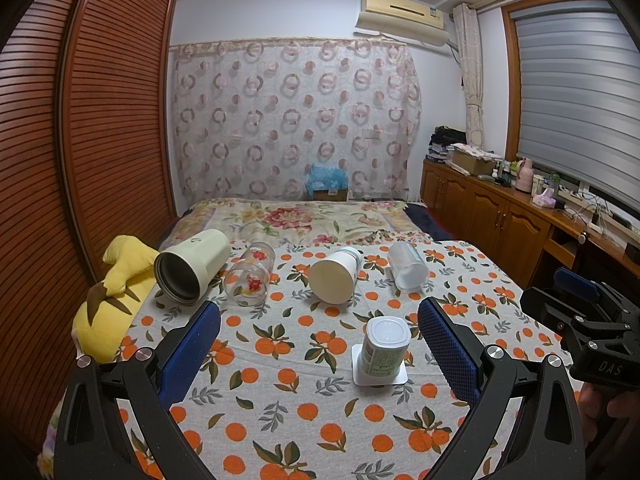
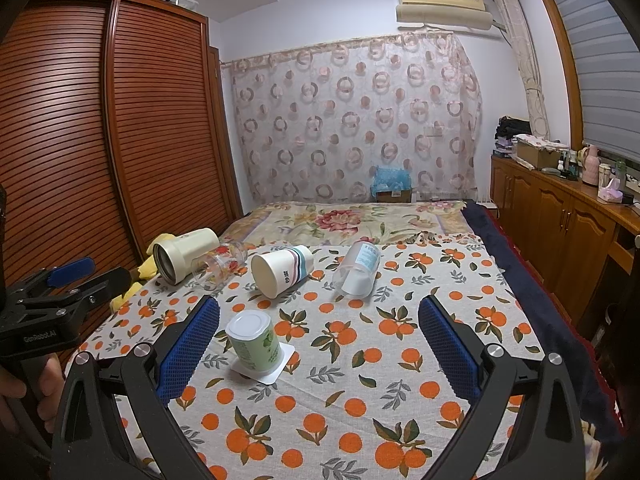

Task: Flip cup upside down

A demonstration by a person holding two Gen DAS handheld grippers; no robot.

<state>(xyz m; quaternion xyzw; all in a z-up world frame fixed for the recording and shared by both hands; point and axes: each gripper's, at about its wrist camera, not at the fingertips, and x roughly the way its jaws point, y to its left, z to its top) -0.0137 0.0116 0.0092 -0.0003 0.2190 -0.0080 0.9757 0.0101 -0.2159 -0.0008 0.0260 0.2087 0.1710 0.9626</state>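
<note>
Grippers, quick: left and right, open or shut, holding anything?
Left gripper: open, holding nothing; the small cup stands upside down between its fingers, untouched.
Right gripper: open, holding nothing.

Cloth (image 1: 304, 408): off-white, printed with orange fruit and dark green leaves. Upturned cup (image 1: 385, 347): white base, pale green printed label. Tumbler (image 1: 192, 266): cream. Glass (image 1: 251, 276): clear, red flower print. Paper cup (image 2: 282, 270): white, pink and blue stripes. Gripper pads (image 1: 448, 350): blue.
</note>
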